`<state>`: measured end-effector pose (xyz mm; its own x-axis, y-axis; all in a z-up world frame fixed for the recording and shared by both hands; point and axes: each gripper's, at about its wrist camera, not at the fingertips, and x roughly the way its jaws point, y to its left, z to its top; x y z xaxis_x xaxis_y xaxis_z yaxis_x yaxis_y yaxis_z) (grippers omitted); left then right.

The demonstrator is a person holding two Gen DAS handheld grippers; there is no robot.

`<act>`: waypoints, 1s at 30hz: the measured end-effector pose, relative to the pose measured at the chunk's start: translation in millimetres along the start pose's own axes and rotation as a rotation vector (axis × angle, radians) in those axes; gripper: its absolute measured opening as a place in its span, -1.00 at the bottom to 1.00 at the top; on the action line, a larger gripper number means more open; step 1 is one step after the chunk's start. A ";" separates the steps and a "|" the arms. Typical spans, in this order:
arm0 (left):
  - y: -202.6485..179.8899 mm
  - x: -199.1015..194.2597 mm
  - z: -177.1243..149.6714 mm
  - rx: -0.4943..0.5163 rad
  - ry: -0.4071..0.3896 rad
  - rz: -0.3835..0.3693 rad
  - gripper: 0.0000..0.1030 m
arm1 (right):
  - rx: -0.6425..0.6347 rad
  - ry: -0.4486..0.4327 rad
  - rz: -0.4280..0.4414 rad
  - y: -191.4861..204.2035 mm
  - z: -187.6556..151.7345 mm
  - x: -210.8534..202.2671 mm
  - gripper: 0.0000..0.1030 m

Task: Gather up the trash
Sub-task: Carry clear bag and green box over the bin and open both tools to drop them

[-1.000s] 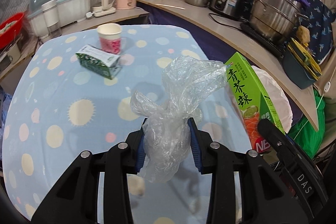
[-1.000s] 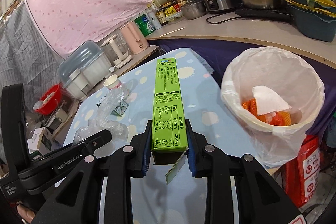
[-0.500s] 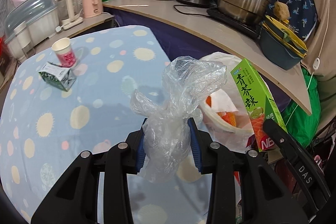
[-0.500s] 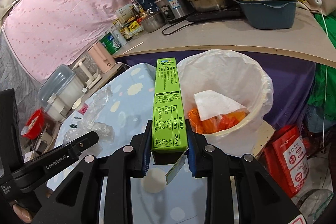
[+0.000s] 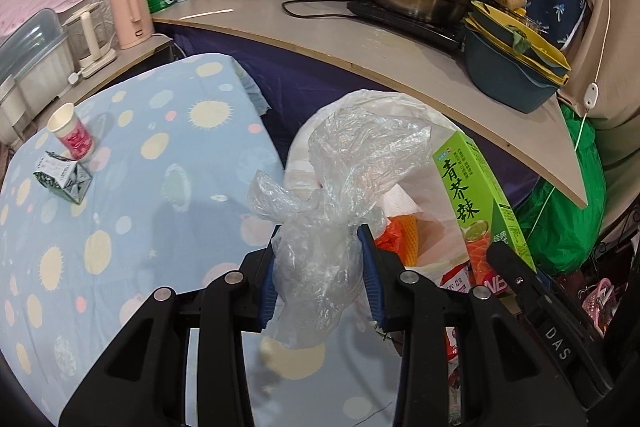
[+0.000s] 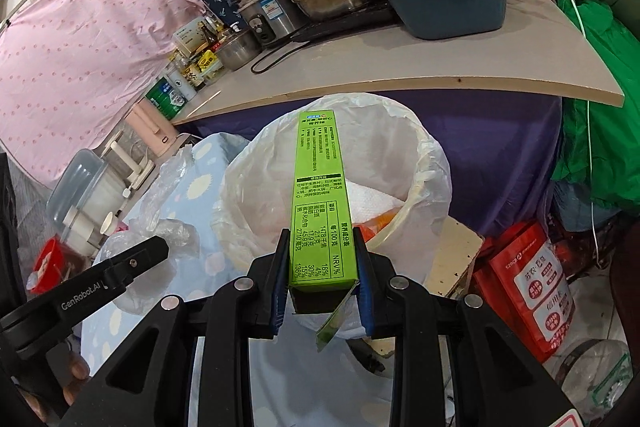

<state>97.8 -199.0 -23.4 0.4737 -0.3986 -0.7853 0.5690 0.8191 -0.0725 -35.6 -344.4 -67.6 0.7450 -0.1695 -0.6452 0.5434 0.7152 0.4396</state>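
Left gripper (image 5: 320, 263) pinches a crumpled clear plastic bag (image 5: 340, 187) between its blue pads; right gripper (image 6: 322, 267) clamps the open end of a green carton (image 6: 320, 195), whose far end hangs over the mouth of the white-lined bin (image 6: 436, 163) beside the dotted table (image 5: 120, 187). Judgement: carry both fully over the liner opening before letting go, carton end-first so it slides in. The light bag may cling to the pads, so spread the fingers wide.

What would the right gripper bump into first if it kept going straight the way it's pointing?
Probably the white-lined trash bin. The right gripper, shut on the green carton, points down toward the bin's open mouth, so the carton's far end would likely reach it first, though depth is hard to judge.
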 end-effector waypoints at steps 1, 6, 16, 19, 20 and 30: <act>-4.1 2.4 1.6 0.005 0.002 -0.001 -0.33 | 0.002 0.000 -0.001 -2.2 0.6 0.9 -0.47; -21.8 17.5 9.4 0.026 0.016 -0.005 -0.33 | 0.016 0.009 -0.006 -9.7 3.6 6.6 -0.47; -36.4 43.3 14.7 0.026 0.053 -0.005 -0.31 | 0.033 0.016 -0.015 -19.0 10.1 18.5 -0.46; -37.3 47.8 17.1 0.021 0.053 -0.003 -0.19 | 0.032 0.013 -0.017 -17.3 12.6 21.3 -0.44; -37.3 48.7 17.9 0.020 0.052 0.002 -0.13 | 0.039 0.007 -0.019 -17.7 13.3 21.4 -0.38; -18.4 45.3 23.5 -0.042 0.028 0.046 0.38 | 0.055 -0.012 -0.005 -12.7 14.8 18.5 -0.26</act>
<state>124.5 -241.7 -43.2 0.4793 -0.3492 -0.8052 0.5180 0.8531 -0.0617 -23.0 -366.7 -75.8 0.7469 -0.1812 -0.6398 0.5670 0.6761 0.4705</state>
